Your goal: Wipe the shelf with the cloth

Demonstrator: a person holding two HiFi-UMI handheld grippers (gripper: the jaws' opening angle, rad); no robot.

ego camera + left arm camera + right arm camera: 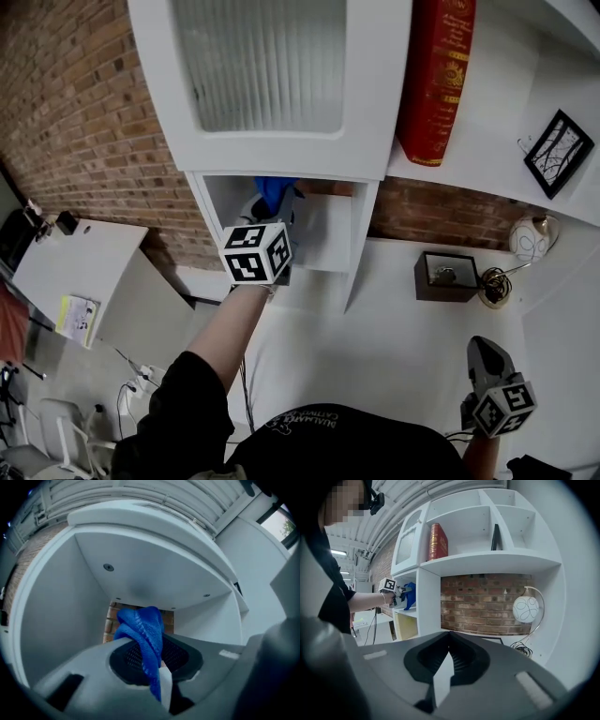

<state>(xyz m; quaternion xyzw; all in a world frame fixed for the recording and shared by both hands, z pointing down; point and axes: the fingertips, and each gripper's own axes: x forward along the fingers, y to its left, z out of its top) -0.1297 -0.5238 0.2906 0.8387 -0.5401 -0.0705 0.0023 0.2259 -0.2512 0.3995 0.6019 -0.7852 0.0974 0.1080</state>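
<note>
The left tool (157, 665) is clamped on a bunched blue terry cloth (143, 630), which it holds inside a small compartment of the white shelf unit (56, 616). A red brick wall (111, 617) shows behind. The right tool (449, 660), jaws pressed together on nothing, hangs low, well apart from that compartment.

A tall white shelf unit (487, 141) stands against a red brick wall (75, 112). The left gripper (270, 220) reaches into the open compartment below a white ribbed-glass door (262, 66), with a blue cloth (143, 630) between its fingers (84, 677). On the shelf to the right, a red hardback book (436, 75) stands upright, with a black-framed picture (558, 153) further right. On the lower shelf sit a dark square box (445, 277) and, just to its right, a round white lamp (530, 237). The right gripper (486, 354) is low on the right, well apart from the compartment.
</note>
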